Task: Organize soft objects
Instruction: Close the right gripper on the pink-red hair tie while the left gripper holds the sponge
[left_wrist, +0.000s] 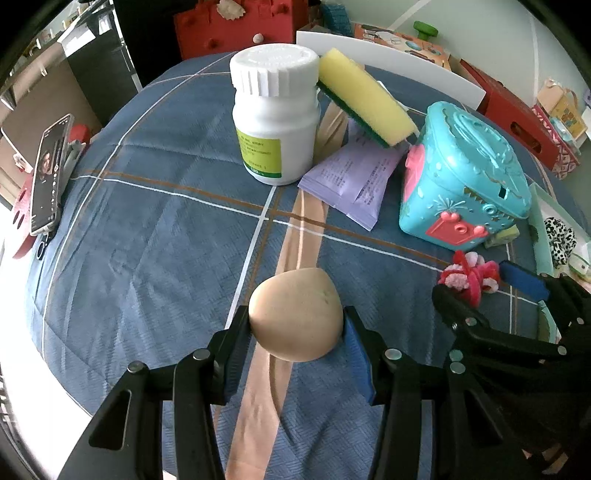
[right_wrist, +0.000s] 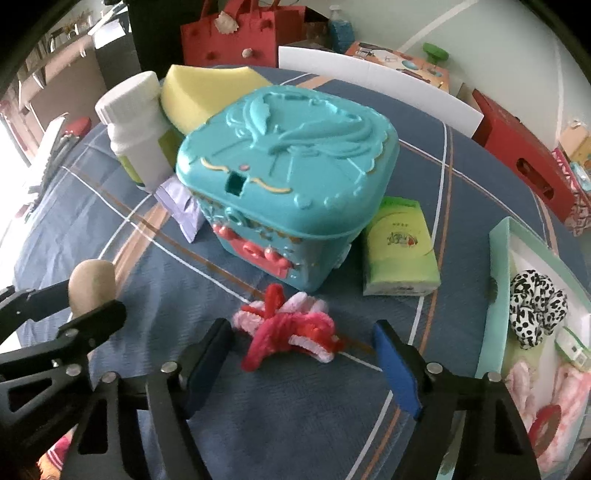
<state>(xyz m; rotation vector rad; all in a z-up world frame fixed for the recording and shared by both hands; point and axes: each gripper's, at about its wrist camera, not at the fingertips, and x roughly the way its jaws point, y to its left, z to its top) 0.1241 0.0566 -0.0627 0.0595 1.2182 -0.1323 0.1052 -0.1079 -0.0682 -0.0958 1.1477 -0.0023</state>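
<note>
My left gripper (left_wrist: 295, 325) is shut on a beige makeup sponge (left_wrist: 295, 314), just above the blue plaid cloth; the sponge also shows in the right wrist view (right_wrist: 92, 288). My right gripper (right_wrist: 299, 343) is open with its fingers on either side of a pink and red fuzzy pipe-cleaner bundle (right_wrist: 288, 328), which lies on the cloth; the bundle also shows in the left wrist view (left_wrist: 469, 277). A yellow and green kitchen sponge (left_wrist: 364, 98) leans on a white bottle (left_wrist: 275, 110). A mint tray (right_wrist: 498, 280) at the right holds a leopard-print scrunchie (right_wrist: 535, 306).
A teal plastic toy box (right_wrist: 291, 166) stands mid-table behind the bundle. A green tissue pack (right_wrist: 400, 247) lies to its right and a purple packet (left_wrist: 354, 181) to its left. A phone on a stand (left_wrist: 48, 173) sits at the far left edge.
</note>
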